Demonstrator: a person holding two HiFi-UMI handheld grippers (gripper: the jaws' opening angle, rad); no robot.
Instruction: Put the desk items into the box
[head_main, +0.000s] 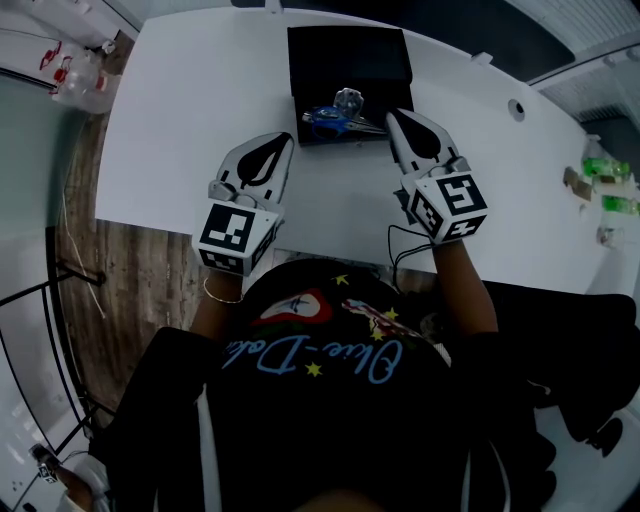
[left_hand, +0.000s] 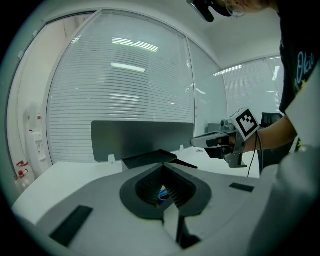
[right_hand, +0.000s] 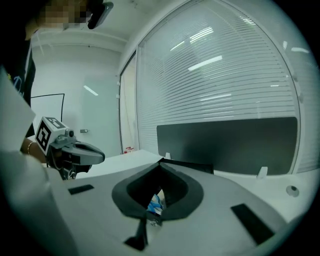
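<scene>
Head view: the blue things (head_main: 335, 122) in the box (head_main: 350, 50) are too small to name, as is the shiny object (head_main: 348, 98) at their 12 o'clock. Green items (head_main: 603, 172) at the view's 3 o'clock edge are cut off and unclear.

One white table (head_main: 190, 120) carries one black box (head_main: 348, 58) at its far side. Two grippers hover nearer: left gripper (head_main: 282, 142), right gripper (head_main: 393, 118). The box's blue and shiny items (head_main: 335, 115) defy counting.

Black box (head_main: 350, 58), white desk (head_main: 190, 120), blue, perhaps silvery-clear desk items (head_main: 335, 118), brown wood-grain floor (head_main: 150, 270).
</scene>
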